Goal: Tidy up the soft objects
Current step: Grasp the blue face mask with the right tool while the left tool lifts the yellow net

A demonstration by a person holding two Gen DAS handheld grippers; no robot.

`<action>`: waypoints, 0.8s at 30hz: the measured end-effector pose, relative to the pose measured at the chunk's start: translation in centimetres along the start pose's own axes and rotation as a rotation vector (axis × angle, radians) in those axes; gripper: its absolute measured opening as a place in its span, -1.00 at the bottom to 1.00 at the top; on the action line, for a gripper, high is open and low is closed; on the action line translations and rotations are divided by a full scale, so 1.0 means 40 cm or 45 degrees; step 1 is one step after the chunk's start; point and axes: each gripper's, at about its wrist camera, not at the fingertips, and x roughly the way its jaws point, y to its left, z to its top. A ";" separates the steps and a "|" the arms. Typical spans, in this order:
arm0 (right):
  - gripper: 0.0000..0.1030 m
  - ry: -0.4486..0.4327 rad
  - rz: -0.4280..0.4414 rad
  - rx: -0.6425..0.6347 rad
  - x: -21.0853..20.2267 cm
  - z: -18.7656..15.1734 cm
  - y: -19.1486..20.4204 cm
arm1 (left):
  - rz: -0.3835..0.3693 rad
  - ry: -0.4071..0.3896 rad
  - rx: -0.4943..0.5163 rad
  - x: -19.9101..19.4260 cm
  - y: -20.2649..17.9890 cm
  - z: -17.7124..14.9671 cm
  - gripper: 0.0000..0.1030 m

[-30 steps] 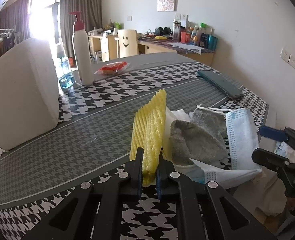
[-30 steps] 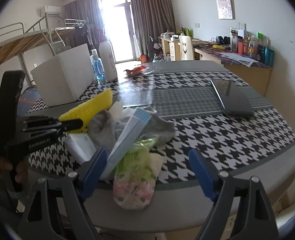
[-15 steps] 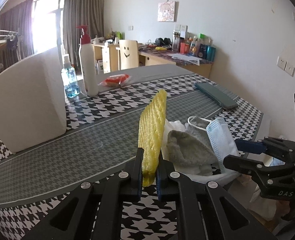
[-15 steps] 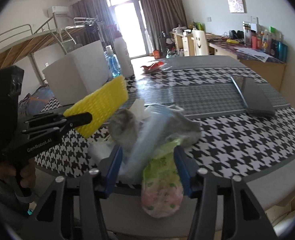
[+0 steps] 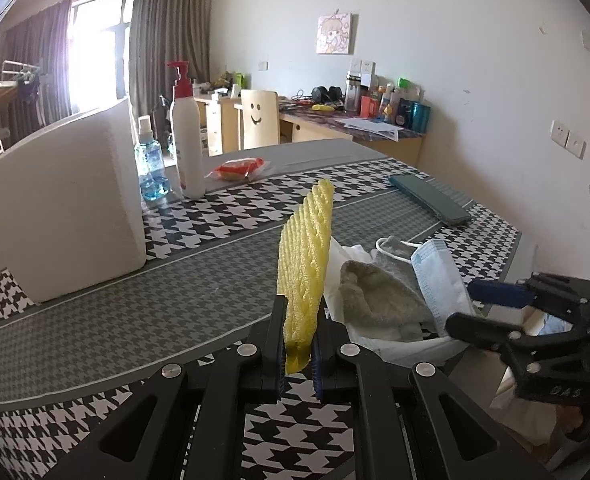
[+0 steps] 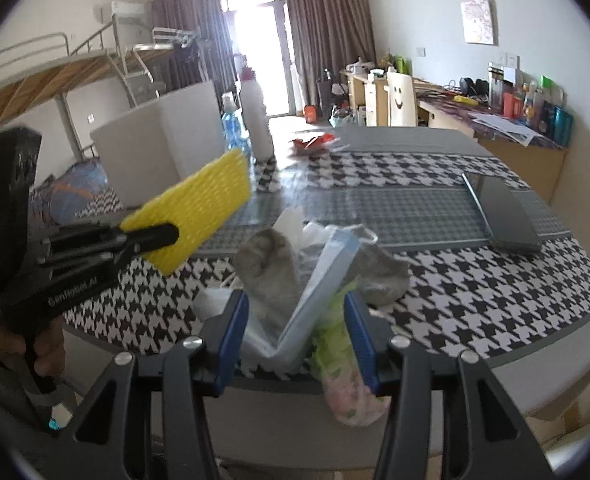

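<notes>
From the left wrist, the left gripper [image 5: 298, 354] keeps the yellow foam net [image 5: 305, 264] pinched upright, now raised off the table [image 5: 143, 320] toward the white box [image 5: 61, 204], whose inside is hidden. From the right wrist, the right gripper [image 6: 297, 334] has narrowed around the face mask [image 6: 315, 304] and tissue pack [image 6: 341, 364] at the pile of socks [image 6: 271, 268]; I cannot tell whether it grips yet.

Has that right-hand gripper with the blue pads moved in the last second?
Yes. The right gripper has closed in on the pile at the table edge; its blue pads now flank the face mask, narrower than before.
</notes>
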 end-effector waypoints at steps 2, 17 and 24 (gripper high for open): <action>0.04 0.032 -0.022 0.002 0.011 -0.008 0.006 | -0.002 -0.003 0.003 -0.005 -0.001 -0.004 -0.79; -0.43 0.037 -0.057 0.026 0.009 0.006 0.013 | -0.004 -0.022 -0.001 -0.027 0.007 -0.017 -0.79; -0.43 0.104 -0.078 0.010 0.041 0.004 0.026 | -0.004 -0.021 -0.003 -0.034 0.014 -0.024 -0.79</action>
